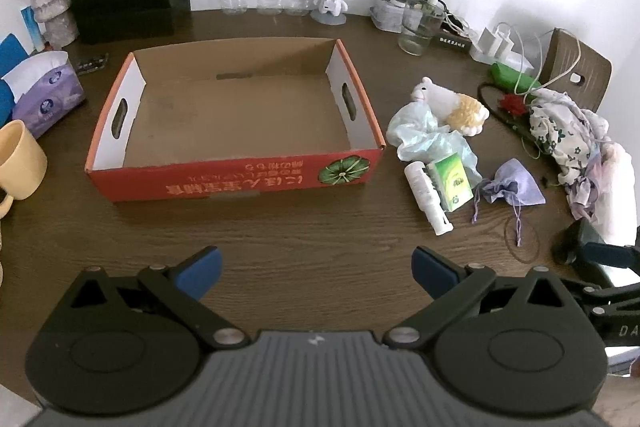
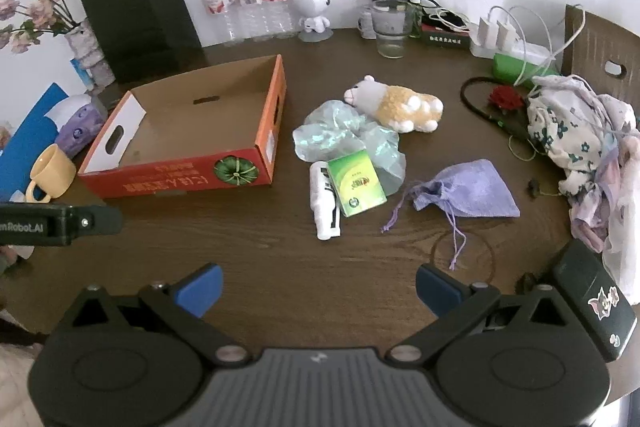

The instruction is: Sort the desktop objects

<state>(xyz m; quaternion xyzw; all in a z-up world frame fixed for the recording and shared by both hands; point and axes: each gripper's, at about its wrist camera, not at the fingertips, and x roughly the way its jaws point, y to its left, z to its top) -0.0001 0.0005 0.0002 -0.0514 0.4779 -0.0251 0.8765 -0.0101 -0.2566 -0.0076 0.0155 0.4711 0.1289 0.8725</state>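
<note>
The orange cardboard box [image 1: 236, 123] is seen empty at left; the white tube [image 2: 325, 203], green carton [image 2: 357, 183] and lilac drawstring pouch [image 2: 468, 191] lie right of it. The left gripper [image 1: 316, 269] and the right gripper [image 2: 318, 285] are held agape, with nothing grasped.

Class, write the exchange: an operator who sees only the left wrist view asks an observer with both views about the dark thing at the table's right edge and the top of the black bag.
Operator: What is the dark thing at my right edge?
Observer: A black case with a cartoon sticker on its top face, lying at the table's edge.
Operator: My view cuts off the black bag's top. What is there?
Observer: The black bag has thin cord handles standing up above its rim.
</note>
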